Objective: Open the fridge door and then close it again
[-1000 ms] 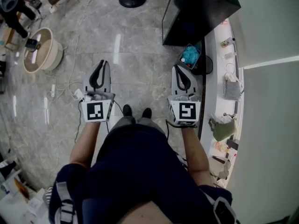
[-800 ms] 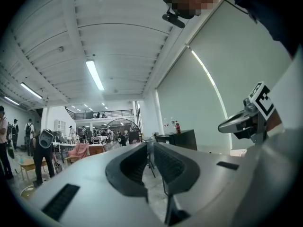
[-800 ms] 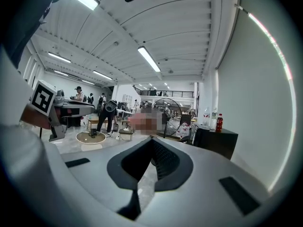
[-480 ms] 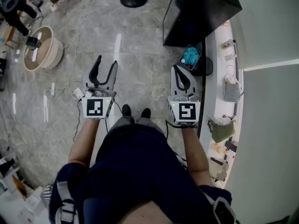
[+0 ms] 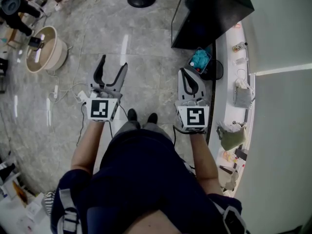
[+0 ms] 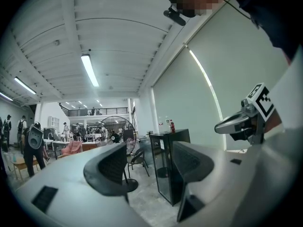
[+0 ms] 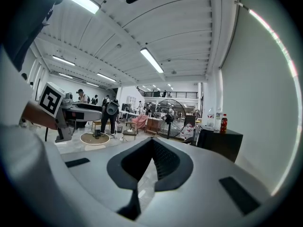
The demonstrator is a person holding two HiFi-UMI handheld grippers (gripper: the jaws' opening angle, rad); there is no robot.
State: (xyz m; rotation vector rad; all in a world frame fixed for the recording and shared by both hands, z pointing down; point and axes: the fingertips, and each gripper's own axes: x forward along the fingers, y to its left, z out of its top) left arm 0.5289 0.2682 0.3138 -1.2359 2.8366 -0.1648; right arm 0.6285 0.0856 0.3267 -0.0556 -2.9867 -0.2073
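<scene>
**Inspector:** Position and attitude of the fridge?

**Onlooker:** The black fridge [image 5: 209, 13] stands upright on the grey floor [image 5: 146, 43], long axis vertical, at one o'clock in the head view. It sits near the pale wall [image 5: 278, 28]. Its glass front faces nine o'clock and looks closed. Bottles [image 6: 169, 125] stand on its top.

**Inspector:** Where is it relative to the grippers?

**Onlooker:** Both grippers are held out level, pointing to twelve o'clock. From the right gripper [image 5: 185, 72] the fridge is ahead at about one o'clock. From the left gripper [image 5: 113, 62] it is at about two o'clock, further off. Neither gripper touches it. In the left gripper view it shows in the gap between the jaws, well beyond them.

**Inspector:** State of the grippers?

**Onlooker:** The left jaws stand wide apart and have just been opening, with nothing held. The right jaws are pressed together tip to tip and are empty.

**Inspector:** Any markings or writing?

**Onlooker:** There is a small pale label [image 6: 163, 141] on the glass, too small to read. The bottle labels cannot be read either. One bottle has a red body. Each marker cube [image 5: 103, 109] carries a black-and-white square pattern.
</scene>
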